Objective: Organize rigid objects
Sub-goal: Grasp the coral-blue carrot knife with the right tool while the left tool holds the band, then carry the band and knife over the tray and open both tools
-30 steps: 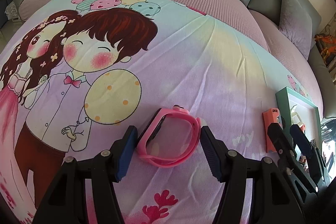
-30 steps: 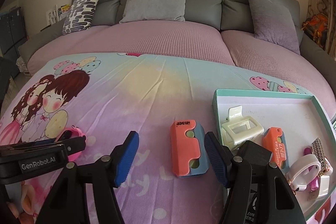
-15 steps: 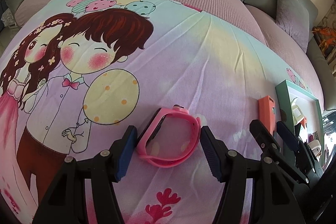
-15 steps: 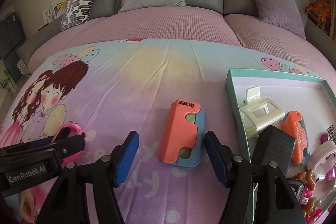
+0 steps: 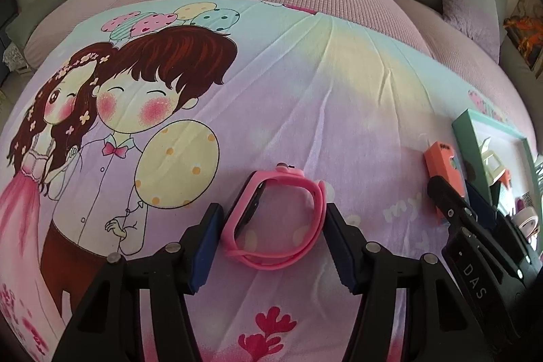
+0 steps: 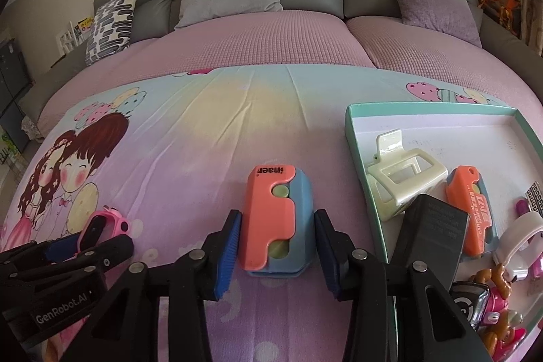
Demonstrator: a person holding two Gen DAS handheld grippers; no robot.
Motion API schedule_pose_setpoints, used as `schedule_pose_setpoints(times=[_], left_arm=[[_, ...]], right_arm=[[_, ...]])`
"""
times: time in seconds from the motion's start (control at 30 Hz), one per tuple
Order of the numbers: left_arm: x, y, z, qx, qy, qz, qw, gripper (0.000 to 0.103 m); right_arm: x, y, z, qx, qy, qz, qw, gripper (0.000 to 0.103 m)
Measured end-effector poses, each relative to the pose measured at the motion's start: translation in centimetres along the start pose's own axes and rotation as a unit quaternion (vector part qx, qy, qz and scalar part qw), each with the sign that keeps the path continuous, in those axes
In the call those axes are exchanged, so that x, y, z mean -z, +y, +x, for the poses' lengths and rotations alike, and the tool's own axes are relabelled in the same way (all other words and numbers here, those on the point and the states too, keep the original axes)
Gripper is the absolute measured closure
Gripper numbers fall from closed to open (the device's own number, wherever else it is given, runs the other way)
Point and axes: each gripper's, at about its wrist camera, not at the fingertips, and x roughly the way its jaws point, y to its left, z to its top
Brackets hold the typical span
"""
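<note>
The right gripper [image 6: 276, 246] sat straddling the orange-and-blue toy cutter [image 6: 276, 223], which lay flat on the cartoon-print bedsheet [image 6: 203, 131] with its long axis running straight away from the camera, in line with the fingers. Its jaws had just been closing, with the cutter between them; a thin sliver of sheet appeared to remain on each side, so the pads seemed not yet to press the cutter's long edges, though the margin was too slim to be sure. Because the cutter lay parallel to the fingers, the pinch would fall across its short width, which looked like the steadier way to take it. The teal-rimmed tray [image 6: 353, 131], already holding a cream hair claw [image 6: 404, 178], a second orange cutter [image 6: 471, 209] and other small items, stood just to the right of the cutter, so the right hand was plainly the nearer one for that carry. The left gripper [image 5: 271, 246] likewise bracketed the pink wristband watch [image 5: 275, 223], lying on its side on the sheet as an oval loop whose longer span ran across the fingers; the left pad stood very near the watch face and the right pad close by the strap, jaws parted and not clamped. The watch lay well apart from the tray, on the left side of the sheet.
</note>
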Motion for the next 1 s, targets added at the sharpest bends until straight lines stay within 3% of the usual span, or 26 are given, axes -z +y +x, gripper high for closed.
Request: schedule_pose_setpoints(times=[0.13, 0.23, 0.47, 0.73, 1.0], left_arm=[[0.0, -0.2, -1.5, 0.025, -0.014, -0.005, 0.9996, 0.042], [-0.1, -1.8, -3.3, 0.066, -0.035, 0.003, 0.9972, 0.042], [-0.3, -8.9, -6.9, 0.132, -0.077, 0.071, 0.9857, 0.042], [1.2, -17.3, -7.5, 0.162, -0.088, 0.167, 0.9685, 0.042], [3.2, -23.5, -4.4, 0.173, -0.058, 0.221, 0.9580, 0.042]], right_arm=[[-0.7, -1.5, -3.2, -0.004, -0.038, 0.019, 0.999, 0.058], [-0.9, -3.3, -5.7, 0.004, -0.064, 0.035, 0.997, 0.058], [-0.7, -9.7, -9.9, 0.078, -0.091, 0.078, 0.990, 0.058], [0.6, -17.8, -12.4, 0.148, -0.089, 0.134, 0.976, 0.058], [1.9, -21.6, -11.3, 0.135, -0.069, 0.177, 0.972, 0.058]])
